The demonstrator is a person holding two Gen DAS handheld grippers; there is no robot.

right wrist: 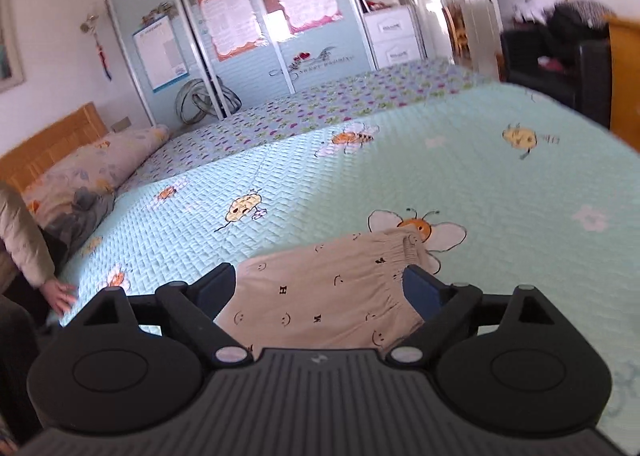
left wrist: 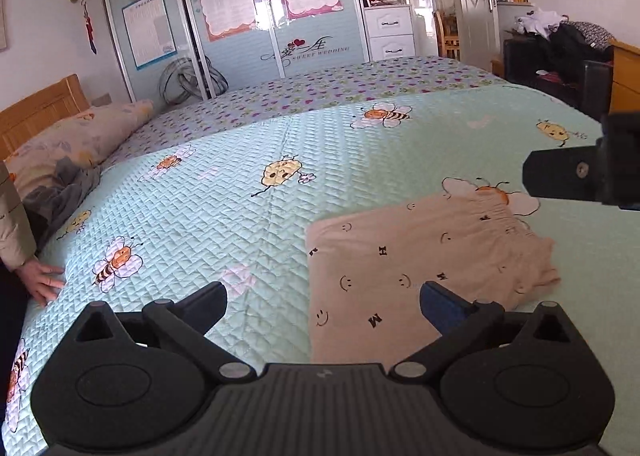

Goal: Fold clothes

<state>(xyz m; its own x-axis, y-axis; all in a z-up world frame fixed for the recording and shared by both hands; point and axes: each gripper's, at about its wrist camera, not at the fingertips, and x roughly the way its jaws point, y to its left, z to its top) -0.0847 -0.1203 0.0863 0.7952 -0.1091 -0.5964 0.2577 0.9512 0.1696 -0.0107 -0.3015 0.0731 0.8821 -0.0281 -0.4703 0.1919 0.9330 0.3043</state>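
Both tongs, left tongs [left wrist: 323, 302] and right tongs [right wrist: 318, 284], stand wide and empty above the near edge of the bed [left wrist: 240, 160], likely backed off so the fold lies undisturbed. One folded beige garment [left wrist: 420, 268] lies flat on the bed toward its near right side, waistband on the far end, and looks finished. Counted: two tongs, one garment, one pillow [left wrist: 76, 136] by the headboard, one hand [left wrist: 46, 280] resting on the bed's left edge.

The folded garment [left wrist: 424, 288] lies on the bed [left wrist: 248, 160], pillows [left wrist: 76, 144] far left by the headboard [left wrist: 40, 112], wardrobe [left wrist: 240, 16] behind.
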